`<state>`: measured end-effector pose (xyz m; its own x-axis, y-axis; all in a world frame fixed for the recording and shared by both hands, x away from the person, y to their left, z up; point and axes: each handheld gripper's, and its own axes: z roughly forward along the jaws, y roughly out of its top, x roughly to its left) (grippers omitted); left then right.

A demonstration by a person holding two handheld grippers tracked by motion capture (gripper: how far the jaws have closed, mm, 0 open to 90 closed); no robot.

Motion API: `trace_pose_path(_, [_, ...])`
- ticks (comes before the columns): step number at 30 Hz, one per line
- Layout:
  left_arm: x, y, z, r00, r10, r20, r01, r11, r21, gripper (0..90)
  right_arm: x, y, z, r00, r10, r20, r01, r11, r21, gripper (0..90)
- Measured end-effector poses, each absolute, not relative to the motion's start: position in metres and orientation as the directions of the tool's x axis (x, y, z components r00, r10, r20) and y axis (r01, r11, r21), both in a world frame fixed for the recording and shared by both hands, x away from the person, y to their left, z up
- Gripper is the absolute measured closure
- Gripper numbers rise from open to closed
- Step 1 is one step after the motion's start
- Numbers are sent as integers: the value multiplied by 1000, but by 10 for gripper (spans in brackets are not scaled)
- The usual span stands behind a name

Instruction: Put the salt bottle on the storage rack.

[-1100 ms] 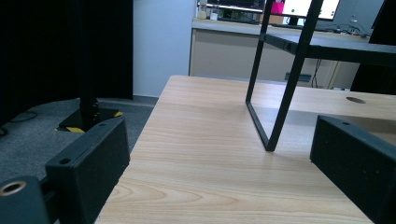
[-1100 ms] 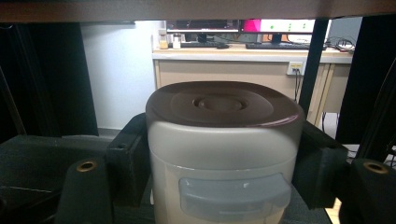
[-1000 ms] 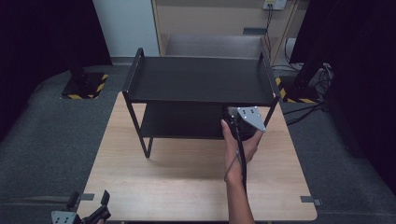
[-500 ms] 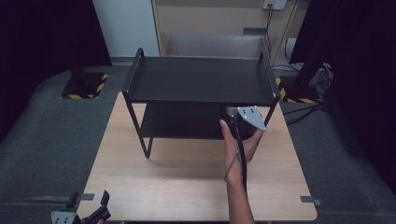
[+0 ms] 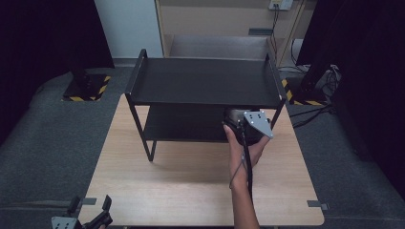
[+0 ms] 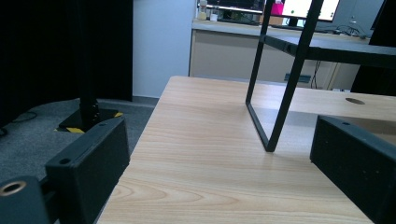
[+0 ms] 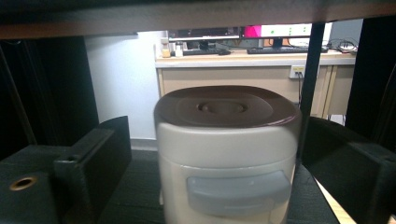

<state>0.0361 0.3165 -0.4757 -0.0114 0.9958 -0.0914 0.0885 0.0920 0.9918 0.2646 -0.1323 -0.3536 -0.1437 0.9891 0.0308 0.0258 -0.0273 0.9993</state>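
Observation:
A white canister [image 7: 228,163] with a brown lid stands upright on the lower level [image 5: 181,123] of a black two-level shelf rack [image 5: 205,81]. My right gripper [image 5: 242,120] reaches under the top level at the rack's right end. Its jaws stand open on either side of the canister, with a gap showing on the left side. A hand [image 5: 241,152] holds this gripper from the near side. My left gripper [image 5: 89,220] hangs low at the table's near left corner, open, with nothing but table top between its jaws [image 6: 219,154].
The rack stands on the far half of a light wooden table [image 5: 191,191]. A rack leg [image 6: 280,107] rises ahead of the left gripper. Dark carpet surrounds the table; a cabinet and cables lie beyond it.

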Motion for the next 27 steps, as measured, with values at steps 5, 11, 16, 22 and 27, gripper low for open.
trace_pose_path(5, [35,317,-476,-13,996,-91,87,92,992,34,257,-131,-355,-145,989,23,12,-21,1000,57])
trace_pose_path(11, [35,317,-475,-11,996,-92,84,92,992,34,245,-131,-359,-152,988,18,-3,-19,1000,41])
trace_pose_path(16, [35,316,-475,-7,996,-90,87,91,992,34,224,-127,-365,-158,987,7,-27,-12,1000,31])
trace_pose_path(22, [37,315,-475,1,996,-84,89,84,993,34,200,-130,-373,-154,988,6,-32,-11,999,31])
trace_pose_path(27, [38,314,-472,-2,997,-79,79,79,994,34,180,-132,-384,-154,988,16,-28,-20,999,31])
